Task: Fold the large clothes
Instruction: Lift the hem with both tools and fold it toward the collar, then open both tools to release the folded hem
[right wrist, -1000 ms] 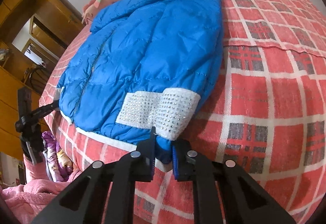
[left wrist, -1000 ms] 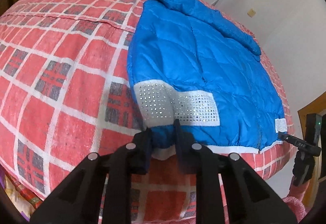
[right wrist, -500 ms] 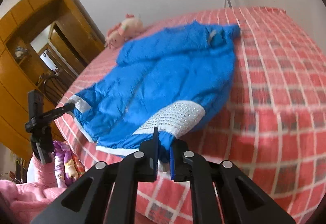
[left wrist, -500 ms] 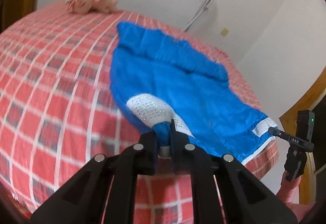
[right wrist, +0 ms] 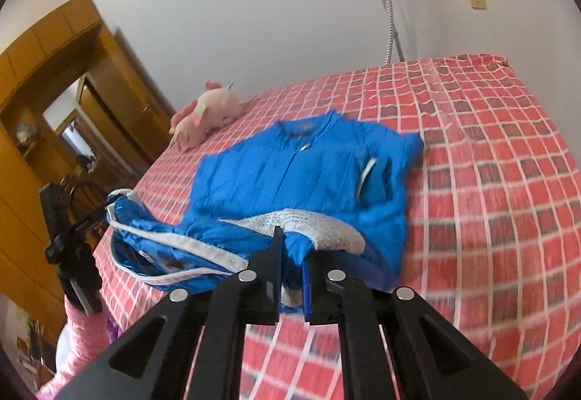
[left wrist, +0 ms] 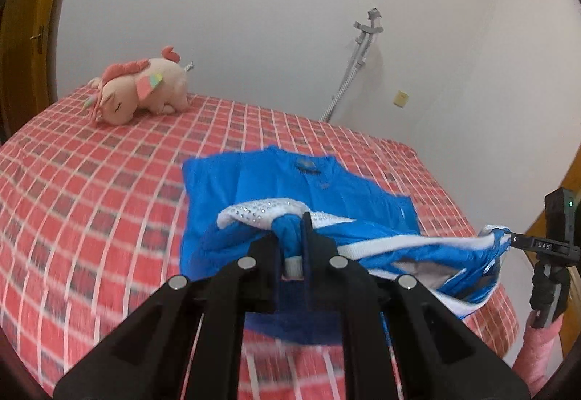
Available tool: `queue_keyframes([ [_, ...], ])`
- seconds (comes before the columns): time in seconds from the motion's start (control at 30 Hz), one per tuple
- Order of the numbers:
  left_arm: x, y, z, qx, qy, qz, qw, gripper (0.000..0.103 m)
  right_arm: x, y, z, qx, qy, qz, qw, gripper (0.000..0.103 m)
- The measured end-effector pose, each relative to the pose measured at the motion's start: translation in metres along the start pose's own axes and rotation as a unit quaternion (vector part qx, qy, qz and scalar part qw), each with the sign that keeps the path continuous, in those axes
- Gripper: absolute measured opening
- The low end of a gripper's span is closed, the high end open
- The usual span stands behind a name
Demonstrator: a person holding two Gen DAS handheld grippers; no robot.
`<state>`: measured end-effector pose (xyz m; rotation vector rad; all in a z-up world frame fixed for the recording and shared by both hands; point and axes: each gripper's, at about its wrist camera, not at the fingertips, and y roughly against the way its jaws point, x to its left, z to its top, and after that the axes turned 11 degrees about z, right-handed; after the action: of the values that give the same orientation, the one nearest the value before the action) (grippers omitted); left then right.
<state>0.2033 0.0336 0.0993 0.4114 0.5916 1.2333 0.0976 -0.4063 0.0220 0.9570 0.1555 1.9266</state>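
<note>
A blue padded jacket [left wrist: 276,182] lies on the red checked bed [left wrist: 90,182], collar end flat toward the wall. Its lower end hangs lifted in the air. My left gripper [left wrist: 290,236] is shut on the hem beside a white studded band [left wrist: 261,209]. The right gripper [left wrist: 510,239] shows at the right edge, pinching the other hem corner. In the right wrist view the right gripper [right wrist: 292,251] is shut on the jacket [right wrist: 290,174] hem under the studded band [right wrist: 319,229]. The left gripper [right wrist: 109,205] holds the far corner, and the white-edged hem sags between them.
A pink plush toy [left wrist: 141,91] rests at the bed's far left by the wall. A grey pole [left wrist: 354,62] leans against the white wall behind the bed. Wooden wardrobe and doorway [right wrist: 54,109] stand left of the bed [right wrist: 490,182]. A pink sleeve [right wrist: 76,338] is behind the left gripper.
Both grippers have risen and moved toward the collar with the hem pinched. The jacket's lower half has come off the bed and now hangs stretched between them.
</note>
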Motion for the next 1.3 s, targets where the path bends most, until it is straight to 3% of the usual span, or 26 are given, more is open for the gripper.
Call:
queue_keyframes([
  [0.33,-0.002,-0.098,0.061,0.023,0.006,0.028,0.9993,0.008,-0.050,-0.070,0.082,0.032,-0.042,-0.017,0.998,0.008],
  [0.53,0.006,-0.177,0.079,0.067,0.011,0.047,0.9966,0.009,-0.096,-0.127,0.113,0.070,-0.080,-0.024,0.994,0.008],
  [0.7,0.012,-0.242,0.082,0.104,0.008,0.075,0.9917,0.009,-0.142,-0.178,0.124,0.100,-0.114,-0.042,0.988,0.008],
  [0.87,0.023,-0.294,0.076,0.142,0.022,0.087,0.9858,0.011,-0.174,-0.207,0.123,0.109,-0.146,-0.030,0.983,0.008],
  [1.0,0.027,-0.304,0.074,0.153,0.027,0.087,0.9840,0.013,-0.181,-0.213,0.121,0.111,-0.154,-0.022,0.982,0.009],
  [1.07,0.027,-0.299,0.077,0.158,0.029,0.077,0.9841,0.016,-0.175,-0.206,0.121,0.109,-0.146,-0.015,0.983,0.016],
  [1.17,0.031,-0.280,0.080,0.160,0.041,0.049,0.9850,0.031,-0.159,-0.187,0.120,0.100,-0.115,-0.011,0.988,0.032],
  [1.2,0.035,-0.269,0.082,0.155,0.047,0.041,0.9860,0.049,-0.153,-0.182,0.119,0.097,-0.105,-0.012,0.990,0.050],
  [1.23,0.036,-0.261,0.082,0.148,0.047,0.039,0.9871,0.060,-0.146,-0.173,0.117,0.093,-0.086,-0.019,0.992,0.056],
  [1.3,0.041,-0.240,0.079,0.129,0.030,0.050,0.9899,0.062,-0.135,-0.161,0.110,0.093,-0.056,-0.036,0.993,0.056],
])
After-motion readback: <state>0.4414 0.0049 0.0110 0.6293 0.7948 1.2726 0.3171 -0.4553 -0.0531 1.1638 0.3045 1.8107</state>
